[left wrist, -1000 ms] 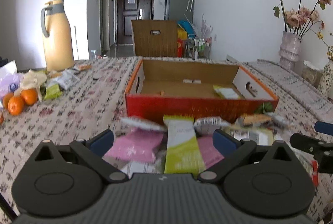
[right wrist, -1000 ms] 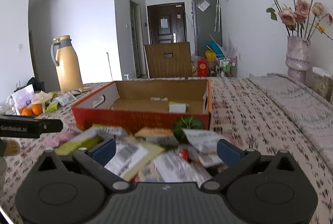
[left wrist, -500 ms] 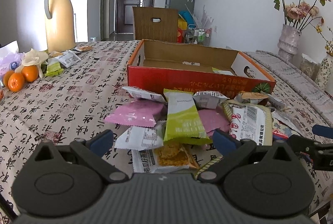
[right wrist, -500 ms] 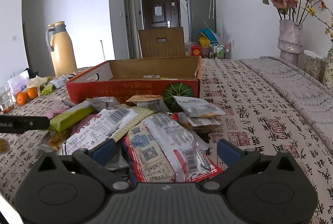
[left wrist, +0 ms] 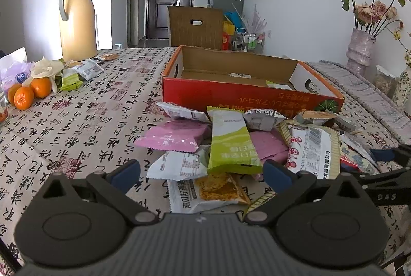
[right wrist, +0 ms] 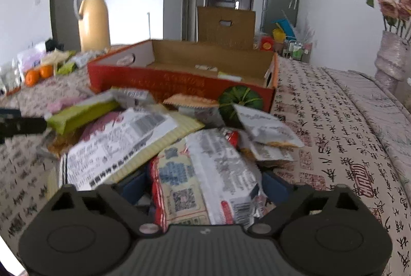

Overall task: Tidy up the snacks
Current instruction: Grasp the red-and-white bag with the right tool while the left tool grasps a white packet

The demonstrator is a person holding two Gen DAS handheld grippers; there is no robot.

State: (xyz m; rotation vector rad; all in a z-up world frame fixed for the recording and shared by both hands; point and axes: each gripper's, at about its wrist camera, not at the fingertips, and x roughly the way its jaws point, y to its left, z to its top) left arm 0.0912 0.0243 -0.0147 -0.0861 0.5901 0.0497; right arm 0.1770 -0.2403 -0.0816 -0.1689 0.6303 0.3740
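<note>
Calligraphy-print table (left wrist: pixel 84 122) carries the snack pile just before the red box (left wrist: pixel 231 96), and the right tongs (right wrist: pixel 203 188), spread wide, straddle the red-edged packet (right wrist: pixel 205 181), its long axis at 12 o'clock, nearer than the empty, open left tongs (left wrist: pixel 200 173).

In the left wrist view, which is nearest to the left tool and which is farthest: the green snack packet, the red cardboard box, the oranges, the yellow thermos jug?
From the left tool, nearest first:
1. Green snack packet, just ahead, on top of the pile.
2. Red cardboard box, behind the pile, centre.
3. Oranges, far left of the table.
4. Yellow thermos jug, back left, farthest.
</note>
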